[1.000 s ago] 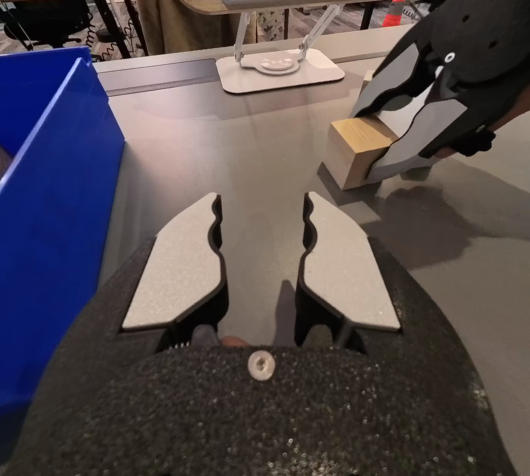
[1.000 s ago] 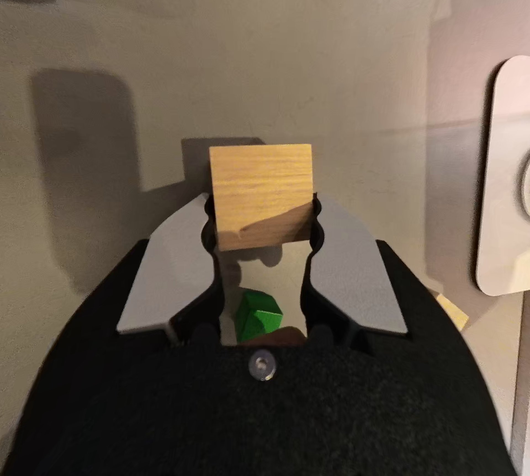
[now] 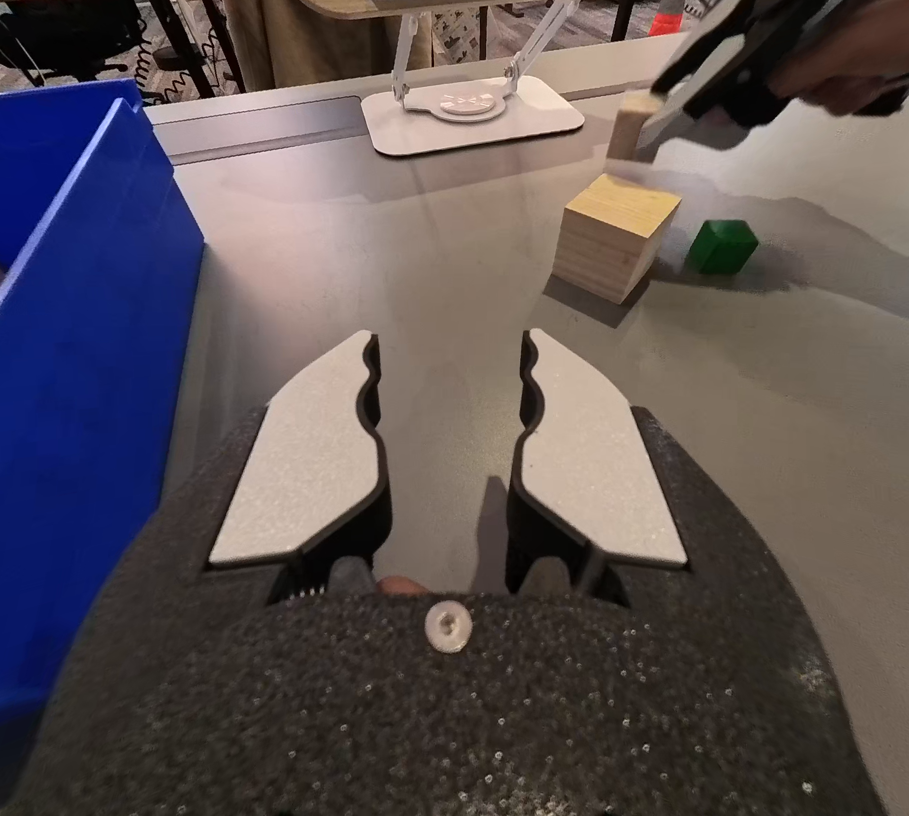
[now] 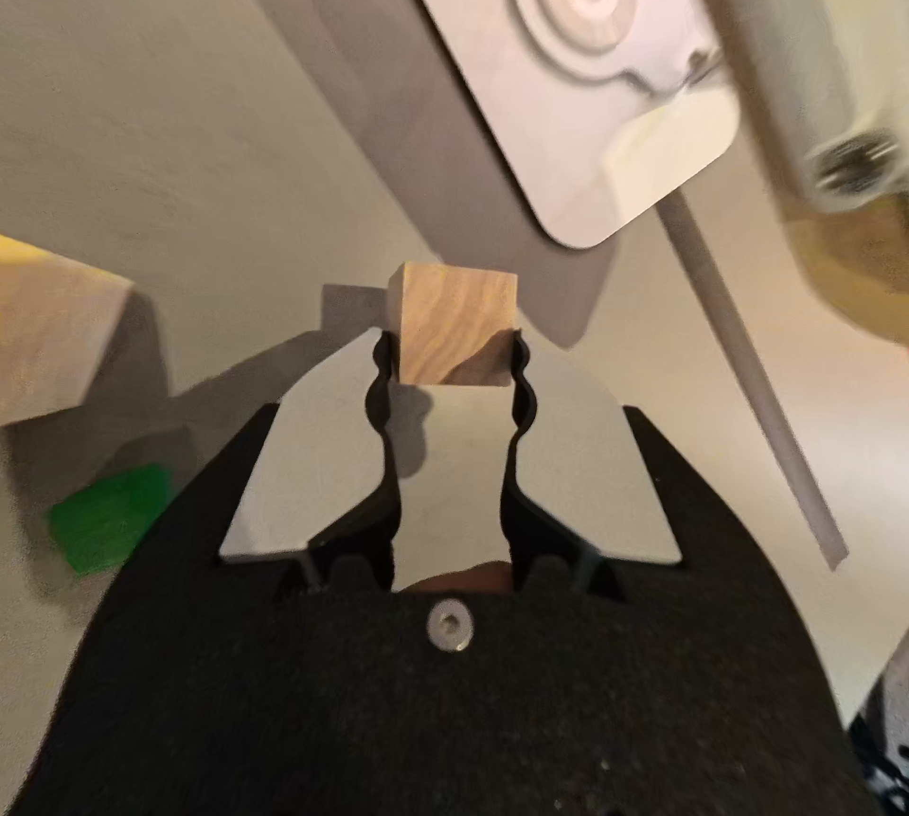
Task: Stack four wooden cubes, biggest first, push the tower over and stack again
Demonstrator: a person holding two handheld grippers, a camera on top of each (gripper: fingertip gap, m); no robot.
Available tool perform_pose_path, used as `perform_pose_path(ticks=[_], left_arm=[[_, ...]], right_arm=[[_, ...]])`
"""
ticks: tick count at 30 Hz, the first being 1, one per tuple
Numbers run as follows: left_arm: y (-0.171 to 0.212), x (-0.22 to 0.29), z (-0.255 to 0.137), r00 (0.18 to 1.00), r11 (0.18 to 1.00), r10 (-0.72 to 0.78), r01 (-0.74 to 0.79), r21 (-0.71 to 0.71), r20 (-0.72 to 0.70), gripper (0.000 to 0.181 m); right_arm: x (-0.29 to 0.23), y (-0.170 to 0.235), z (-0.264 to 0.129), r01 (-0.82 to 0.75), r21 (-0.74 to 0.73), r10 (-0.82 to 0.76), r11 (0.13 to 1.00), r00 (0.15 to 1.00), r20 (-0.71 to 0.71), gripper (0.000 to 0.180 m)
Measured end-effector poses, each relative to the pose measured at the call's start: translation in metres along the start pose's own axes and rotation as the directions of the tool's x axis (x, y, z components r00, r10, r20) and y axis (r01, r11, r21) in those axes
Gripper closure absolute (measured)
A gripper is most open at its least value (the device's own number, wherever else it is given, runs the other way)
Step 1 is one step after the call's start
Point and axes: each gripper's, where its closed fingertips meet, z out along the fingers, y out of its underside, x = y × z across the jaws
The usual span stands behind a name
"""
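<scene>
The large cube point(image 3: 615, 236) is pale, matt wood with fine grain lines. Just right of it the green cube point(image 3: 722, 247) looks painted, faintly shiny. The surface point(image 3: 442, 251) under it is smooth grey with a soft sheen. The blue bin point(image 3: 88, 300), well left of it, is probably glossy plastic.

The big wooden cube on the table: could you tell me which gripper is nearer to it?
Right. The right gripper hangs just above the big wooden cube, holding a smaller cube; the left gripper sits farther back, empty.
</scene>
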Motion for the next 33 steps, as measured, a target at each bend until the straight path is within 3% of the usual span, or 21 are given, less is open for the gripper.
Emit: perform_pose_path(ticks=[2, 6, 13, 29, 33], left_arm=[[0.000, 0.000, 0.000, 1.000, 1.000, 0.002, -0.002, 0.000, 0.001, 0.126], [0.000, 0.000, 0.000, 1.000, 1.000, 0.005, -0.005, 0.001, 0.003, 0.126], [0.000, 0.000, 0.000, 1.000, 1.000, 0.011, -0.011, 0.003, 0.007, 0.127], [0.000, 0.001, 0.000, 1.000, 1.000, 0.015, -0.015, 0.002, 0.005, 0.126], [0.000, 0.001, 0.000, 1.000, 1.000, 0.015, -0.015, 0.003, 0.005, 0.126]], right_arm=[[-0.013, -0.026, -0.026, 0.036, 0.091, -0.042, 0.995, 0.997, 0.063, 0.133], [-0.060, -0.063, -0.077, 0.263, 0.251, -0.304, 0.932, 0.942, 0.141, 0.133], [-0.110, -0.058, -0.080, 0.438, 0.246, -0.492, 0.864, 0.839, 0.233, 0.133], [-0.129, -0.039, -0.056, 0.446, 0.220, -0.495, 0.867, 0.821, 0.286, 0.133], [-0.118, -0.043, -0.068, 0.457, 0.245, -0.508, 0.855, 0.833, 0.220, 0.114]])
